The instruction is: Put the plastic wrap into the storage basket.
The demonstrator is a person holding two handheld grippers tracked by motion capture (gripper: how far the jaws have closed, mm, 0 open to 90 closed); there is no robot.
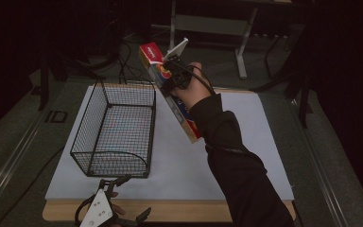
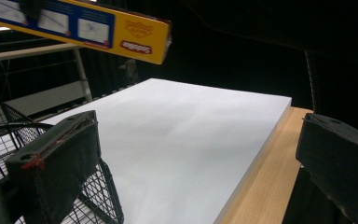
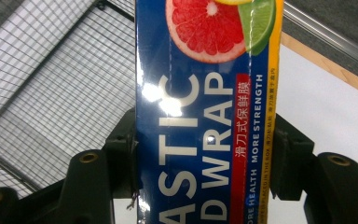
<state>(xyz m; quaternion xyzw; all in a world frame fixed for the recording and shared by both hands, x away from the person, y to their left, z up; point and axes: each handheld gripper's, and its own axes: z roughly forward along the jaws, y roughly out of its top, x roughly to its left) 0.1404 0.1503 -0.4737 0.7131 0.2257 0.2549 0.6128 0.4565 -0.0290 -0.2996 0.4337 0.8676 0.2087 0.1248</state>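
— How is the box [image 1: 170, 90] seen?
— Long, blue and yellow, "PLASTIC WRAP" printed, clamped by the right hand-held gripper [image 1: 172, 75], tilted above the counter [image 1: 246, 142] beside the basket [image 1: 116, 130].
— The left hand-held gripper [image 2: 191, 163]?
— Held wide, empty, at the near edge.

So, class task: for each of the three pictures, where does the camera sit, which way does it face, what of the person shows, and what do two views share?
High view: above the near edge, facing forward and down on the table; shows a sleeved forearm and both grippers.
Left gripper view: low at the near edge, facing across the table; its own open jaws show.
Right gripper view: raised, facing down; its jaws clamp the plastic wrap box.
Shared: all show the box and the wire basket.
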